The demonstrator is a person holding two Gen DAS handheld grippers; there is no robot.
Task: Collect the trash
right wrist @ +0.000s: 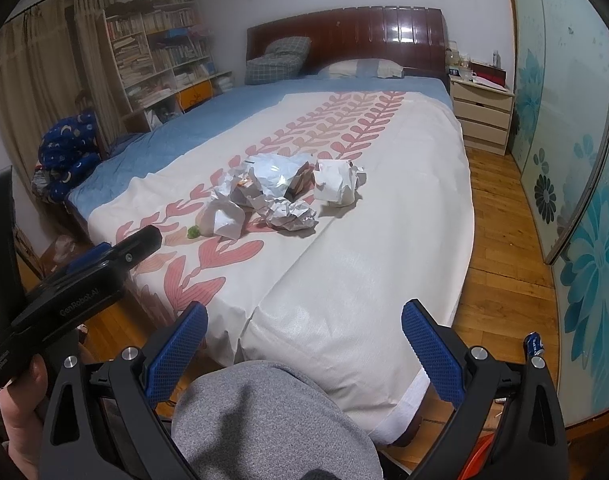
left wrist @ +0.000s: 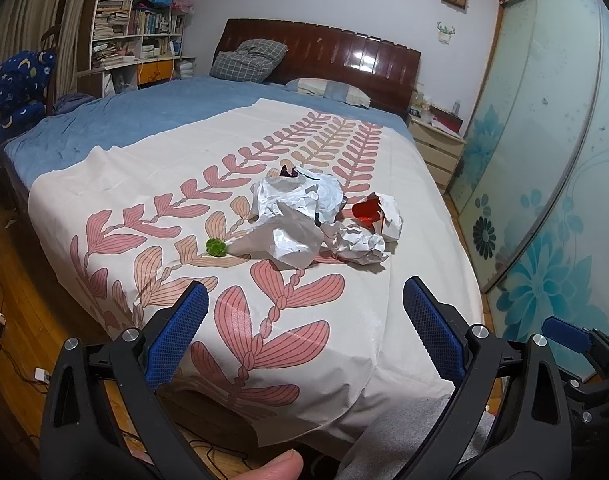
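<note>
A heap of trash lies on the white leaf-patterned bedspread (left wrist: 164,152): a crumpled silver-white bag (left wrist: 292,208) (right wrist: 272,178), a crumpled paper ball (left wrist: 358,242) (right wrist: 290,214), a white wrapper with red inside (left wrist: 378,212) (right wrist: 336,182) and a small green scrap (left wrist: 216,247) (right wrist: 192,232). My left gripper (left wrist: 304,316) stands open above the foot of the bed, short of the heap, nothing between its fingers. My right gripper (right wrist: 304,340) is open too, farther back over the bed's corner, and empty. The left tool's black body (right wrist: 76,280) shows in the right wrist view.
The bed (right wrist: 208,116) has a dark wooden headboard (left wrist: 324,52) and pillows. A bookshelf (left wrist: 140,12) and curtains stand at the left, a nightstand (right wrist: 482,114) and glass sliding doors (left wrist: 544,140) at the right. Wooden floor (right wrist: 500,240) flanks the bed. A grey-clad knee (right wrist: 264,420) is below.
</note>
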